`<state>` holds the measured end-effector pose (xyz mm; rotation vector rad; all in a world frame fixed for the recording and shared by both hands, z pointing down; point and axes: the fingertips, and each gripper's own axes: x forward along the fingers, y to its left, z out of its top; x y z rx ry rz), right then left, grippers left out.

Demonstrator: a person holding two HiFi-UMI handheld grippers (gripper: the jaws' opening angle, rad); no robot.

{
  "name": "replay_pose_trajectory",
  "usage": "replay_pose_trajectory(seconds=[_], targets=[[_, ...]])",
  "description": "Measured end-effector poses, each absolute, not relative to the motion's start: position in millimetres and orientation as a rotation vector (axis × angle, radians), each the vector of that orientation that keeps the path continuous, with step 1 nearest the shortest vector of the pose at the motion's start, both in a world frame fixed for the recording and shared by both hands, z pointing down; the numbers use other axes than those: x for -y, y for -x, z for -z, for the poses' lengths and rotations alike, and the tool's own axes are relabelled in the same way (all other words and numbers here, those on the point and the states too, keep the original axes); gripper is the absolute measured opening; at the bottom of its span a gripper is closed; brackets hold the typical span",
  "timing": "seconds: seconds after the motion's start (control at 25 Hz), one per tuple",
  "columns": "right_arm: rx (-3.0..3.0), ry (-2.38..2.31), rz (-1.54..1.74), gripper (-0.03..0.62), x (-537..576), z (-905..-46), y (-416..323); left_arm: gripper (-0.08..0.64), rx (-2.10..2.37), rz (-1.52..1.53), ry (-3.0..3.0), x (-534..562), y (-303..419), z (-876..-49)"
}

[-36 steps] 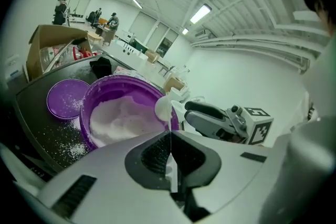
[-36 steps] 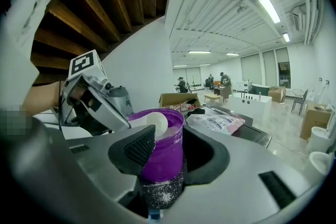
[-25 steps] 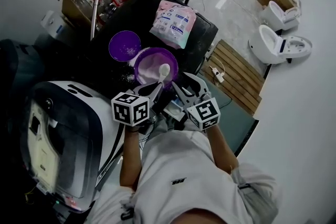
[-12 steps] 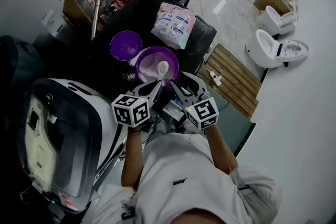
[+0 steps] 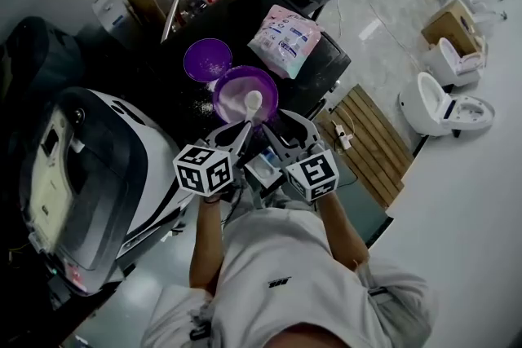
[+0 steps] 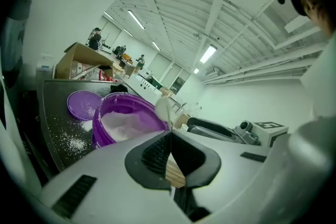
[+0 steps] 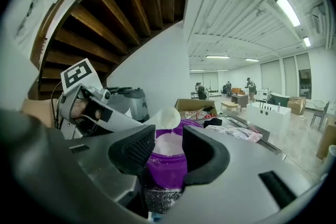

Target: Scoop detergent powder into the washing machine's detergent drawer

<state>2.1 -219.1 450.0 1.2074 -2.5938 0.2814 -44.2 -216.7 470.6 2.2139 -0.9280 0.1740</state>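
Detergent powder: white heap in purple tub, scoop above.

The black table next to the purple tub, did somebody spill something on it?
Yes, white powder lies scattered on the dark tabletop, right beside the purple tub and near the purple lid, which has grains on it too. It looks like detergent that missed the tub.

The right hand-held gripper gapes before a purple tub.
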Motion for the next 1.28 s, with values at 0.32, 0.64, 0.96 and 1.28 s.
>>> replay_pose_trajectory(seconds=[0.32, 0.64, 0.96, 1.28], targets=[[2.694, -1.039, -0.253, 0.161, 202.9, -442.1, -17.8, 0.015, 1.116, -0.114, -2.161, 195.4, 33.7, -458.7], [2.723, -0.957, -0.246, 0.161, 177.0, -442.8, -21.7, 0.015, 1.185, -0.067, -2.114, 165.8, 31.1, -455.2], [2.693, -0.984, -0.24, 0.161, 147.7, -446.6, -19.6, 0.015, 1.158, -0.056, -2.112, 135.2, 37.4, -458.9], [2.634, -1.081, -0.231, 0.161, 106.6, -448.6, -18.2, 0.015, 1.083, -0.057, -2.15, 100.6, 43.3, -463.0]])
